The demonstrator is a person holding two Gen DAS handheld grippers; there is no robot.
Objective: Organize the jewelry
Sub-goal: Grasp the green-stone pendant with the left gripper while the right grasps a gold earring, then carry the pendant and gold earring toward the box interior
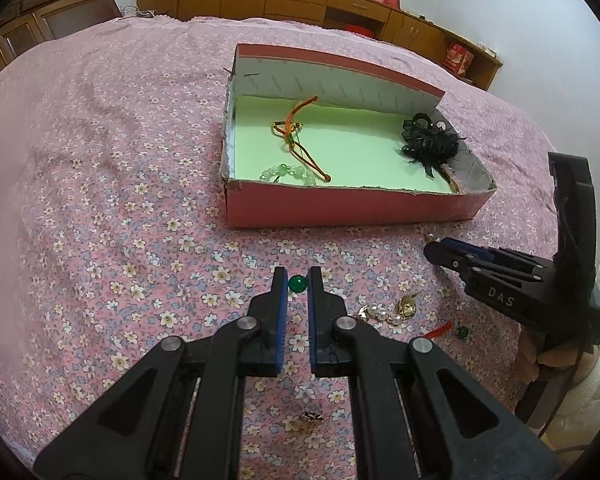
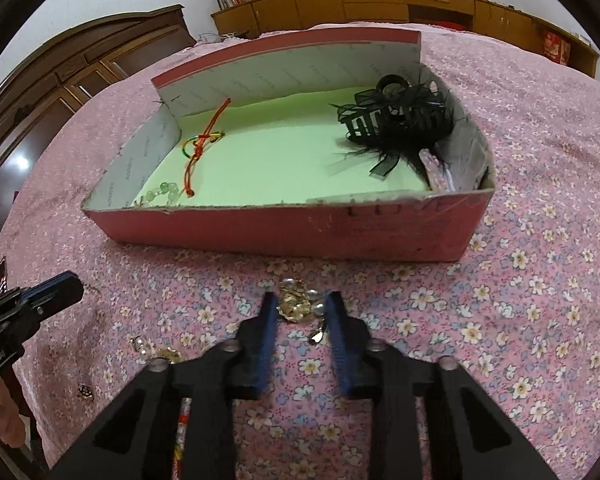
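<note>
I hold the left hand-held gripper [image 1: 298, 280] nearly clenched around a green bead [image 1: 297, 283]; the right hand-held gripper [image 2: 302, 306] stands released, straddling gold-and-pearl jewelry [image 2: 298, 305] on the bed [image 2: 520, 280], ready for the box [image 2: 280, 232].

The left gripper [image 1: 298, 280] holds a green bead [image 1: 297, 284] between its fingertips above the floral bedspread [image 1: 100, 200]. The pink box [image 1: 340, 208] lies beyond, containing an orange cord [image 1: 300, 136], a green bead bracelet [image 1: 288, 173] and a black hair clip [image 1: 430, 144]. The right gripper [image 1: 440, 250] enters from the right, near a pearl piece [image 1: 384, 314].
</note>
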